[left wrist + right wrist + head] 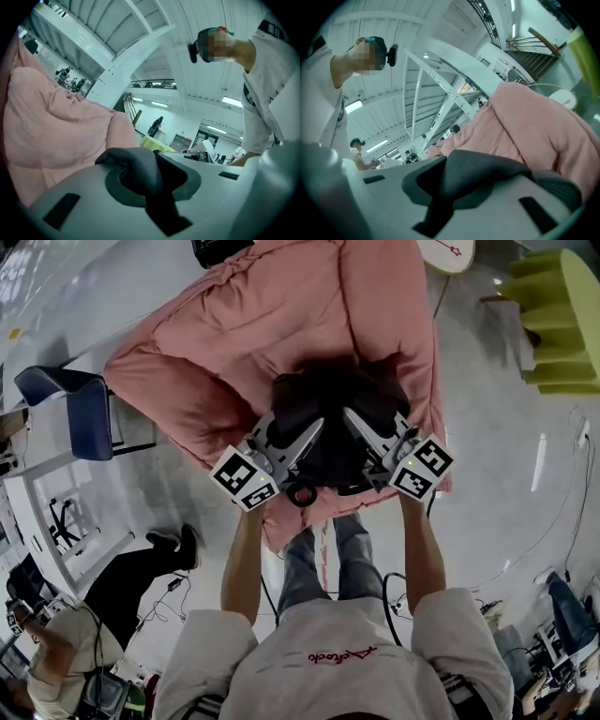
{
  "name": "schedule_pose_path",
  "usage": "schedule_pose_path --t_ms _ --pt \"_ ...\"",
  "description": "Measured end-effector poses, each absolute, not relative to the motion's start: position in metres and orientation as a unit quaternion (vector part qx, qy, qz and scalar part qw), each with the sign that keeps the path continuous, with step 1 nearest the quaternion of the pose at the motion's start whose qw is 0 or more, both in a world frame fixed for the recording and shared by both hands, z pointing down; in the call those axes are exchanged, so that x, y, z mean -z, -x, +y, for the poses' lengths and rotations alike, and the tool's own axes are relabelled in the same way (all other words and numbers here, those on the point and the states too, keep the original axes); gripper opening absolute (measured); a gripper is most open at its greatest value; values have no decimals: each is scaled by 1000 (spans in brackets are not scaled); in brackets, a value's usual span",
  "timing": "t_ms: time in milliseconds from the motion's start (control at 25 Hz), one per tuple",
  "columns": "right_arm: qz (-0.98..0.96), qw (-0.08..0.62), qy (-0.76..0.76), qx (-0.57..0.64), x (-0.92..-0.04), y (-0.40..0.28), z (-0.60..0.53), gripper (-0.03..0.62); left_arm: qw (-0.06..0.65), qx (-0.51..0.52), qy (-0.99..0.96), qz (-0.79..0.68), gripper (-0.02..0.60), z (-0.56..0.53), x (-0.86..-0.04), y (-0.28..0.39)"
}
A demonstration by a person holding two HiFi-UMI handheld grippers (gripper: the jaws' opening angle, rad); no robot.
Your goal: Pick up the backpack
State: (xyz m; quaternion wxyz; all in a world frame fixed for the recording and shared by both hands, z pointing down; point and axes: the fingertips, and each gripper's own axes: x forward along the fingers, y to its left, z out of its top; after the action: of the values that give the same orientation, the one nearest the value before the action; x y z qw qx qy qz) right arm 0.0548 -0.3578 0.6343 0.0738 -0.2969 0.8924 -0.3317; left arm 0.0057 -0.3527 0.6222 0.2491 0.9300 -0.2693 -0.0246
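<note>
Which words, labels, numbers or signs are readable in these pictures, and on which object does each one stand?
No text can be read with certainty.
Red cursive word on the person's white T-shirt: seen upside down, too blurred to read.
Red mark on the round white table: too small to read.
Marker cubes: black-and-white square patterns only, no letters or digits.

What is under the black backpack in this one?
A rumpled pink quilt spreads beneath and around the black fabric backpack. The backpack covers the patch directly below it, and the quilt hides whatever it lies on.
</note>
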Motion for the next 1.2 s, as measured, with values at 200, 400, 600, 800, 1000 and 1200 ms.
schedule_pose_path --t_ms 200,400,600,800,1000,1200 --pt "894 83 298 324 -605 -61 -341 51 233 35 -931 -279 71 -337 -590 -8" --pt "897 90 310 303 -558 -68 -332 51 202 33 -937 -283 67 -326 -542 -14" --pt "904 88 309 283 -494 -65 -317 51 179 32 -936 -300 64 -324 -478 -9" --pt "921 109 303 218 -388 -72 -310 50 99 48 -945 -309 61 -314 -367 -13" --pt "935 129 296 146 -290 -79 -318 49 25 78 -948 -309 54 -298 -276 -19" --pt "941 120 292 122 -270 -73 -297 49 26 95 -943 -318 54 -267 -262 -15"
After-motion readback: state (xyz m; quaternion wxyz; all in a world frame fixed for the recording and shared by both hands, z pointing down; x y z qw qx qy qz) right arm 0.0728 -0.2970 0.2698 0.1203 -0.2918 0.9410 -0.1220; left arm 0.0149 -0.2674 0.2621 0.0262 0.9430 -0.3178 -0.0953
